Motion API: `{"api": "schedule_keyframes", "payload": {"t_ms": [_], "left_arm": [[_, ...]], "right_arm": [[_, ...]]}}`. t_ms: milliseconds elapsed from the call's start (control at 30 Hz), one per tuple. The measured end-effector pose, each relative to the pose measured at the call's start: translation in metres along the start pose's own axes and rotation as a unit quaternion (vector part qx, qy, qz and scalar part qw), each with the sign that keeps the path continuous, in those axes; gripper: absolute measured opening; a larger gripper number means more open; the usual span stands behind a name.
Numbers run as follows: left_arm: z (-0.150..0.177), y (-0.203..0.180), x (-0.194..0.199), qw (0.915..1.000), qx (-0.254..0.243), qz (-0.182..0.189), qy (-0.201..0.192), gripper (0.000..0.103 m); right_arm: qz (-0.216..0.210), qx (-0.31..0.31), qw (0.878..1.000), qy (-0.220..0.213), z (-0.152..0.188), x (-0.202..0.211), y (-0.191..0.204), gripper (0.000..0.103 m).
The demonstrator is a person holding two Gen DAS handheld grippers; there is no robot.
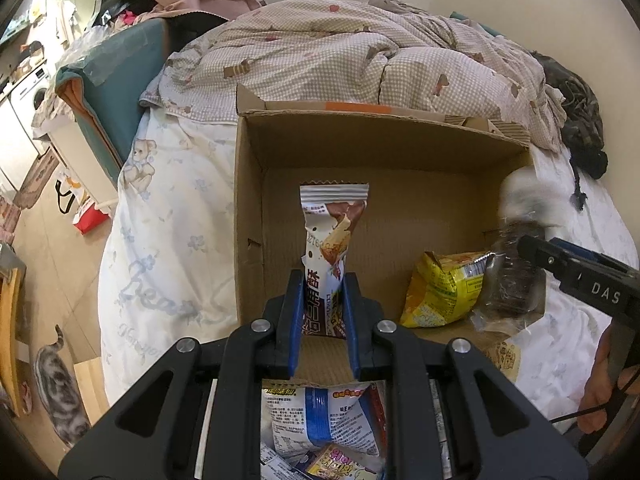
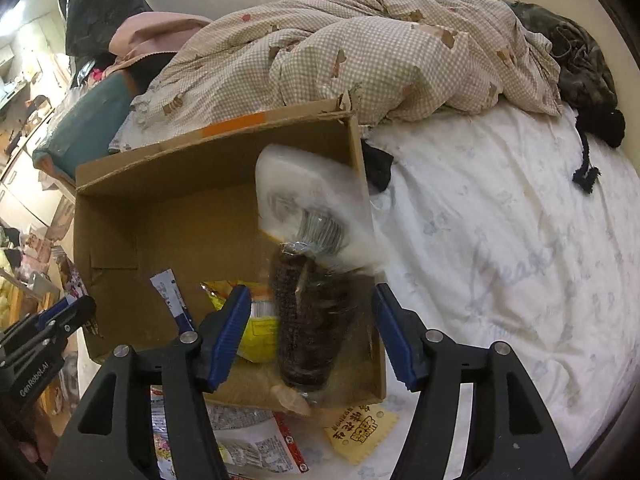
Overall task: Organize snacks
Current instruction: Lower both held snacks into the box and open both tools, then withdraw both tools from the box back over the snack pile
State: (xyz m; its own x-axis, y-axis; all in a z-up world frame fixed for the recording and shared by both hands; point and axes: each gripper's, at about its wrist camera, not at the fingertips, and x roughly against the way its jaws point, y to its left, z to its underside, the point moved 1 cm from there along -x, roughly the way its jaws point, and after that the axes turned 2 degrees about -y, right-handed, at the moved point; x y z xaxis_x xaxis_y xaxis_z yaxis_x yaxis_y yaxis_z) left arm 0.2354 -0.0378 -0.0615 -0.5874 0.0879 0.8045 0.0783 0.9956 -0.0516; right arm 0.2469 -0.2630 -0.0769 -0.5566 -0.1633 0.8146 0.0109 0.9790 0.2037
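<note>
An open cardboard box (image 1: 360,120) (image 2: 192,168) stands on the bed. My left gripper (image 1: 323,280) is shut on a white and brown snack packet (image 1: 334,220), which stands upright over the box's left half. A yellow snack bag (image 1: 440,292) (image 2: 260,332) lies on the box floor at the right. My right gripper (image 2: 310,292) is open, its blue pads wide apart. Between the pads, blurred and touching neither, a clear bag of dark biscuits (image 2: 312,320) (image 1: 512,280) hangs over the box's right side. The right gripper (image 1: 532,248) shows beside that bag in the left wrist view.
Several loose snack packets (image 1: 320,420) (image 2: 256,448) lie on the white sheet in front of the box, with a small yellow packet (image 2: 362,432) beside them. A checked duvet (image 1: 340,52) is heaped behind the box. A cat (image 1: 60,392) stands on the floor at the left.
</note>
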Motion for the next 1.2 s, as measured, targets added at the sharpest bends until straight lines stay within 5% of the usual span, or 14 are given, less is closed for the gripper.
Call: {"api": "schedule_keyframes", "payload": {"t_ms": [133,400,967,1200], "left_arm": [[0.001,-0.002,0.002,1.0,-0.001,0.007,-0.001,0.02],[-0.001,-0.007,0.011,0.9997,-0.008,0.015,-0.02,0.075],[0.002,0.014,0.052,0.9971,0.01,0.016,-0.074,0.076],[0.009,0.024,0.079,0.9959,0.023,0.022,-0.085,0.097]], "right_arm": [[-0.012,0.0,1.0,-0.002,0.0,0.002,0.002,0.067],[-0.025,-0.011,1.0,-0.003,-0.001,0.002,0.0,0.068],[-0.04,0.003,0.999,-0.021,0.007,0.027,0.008,0.068],[-0.037,0.02,0.998,-0.036,0.027,0.061,0.013,0.068]]}}
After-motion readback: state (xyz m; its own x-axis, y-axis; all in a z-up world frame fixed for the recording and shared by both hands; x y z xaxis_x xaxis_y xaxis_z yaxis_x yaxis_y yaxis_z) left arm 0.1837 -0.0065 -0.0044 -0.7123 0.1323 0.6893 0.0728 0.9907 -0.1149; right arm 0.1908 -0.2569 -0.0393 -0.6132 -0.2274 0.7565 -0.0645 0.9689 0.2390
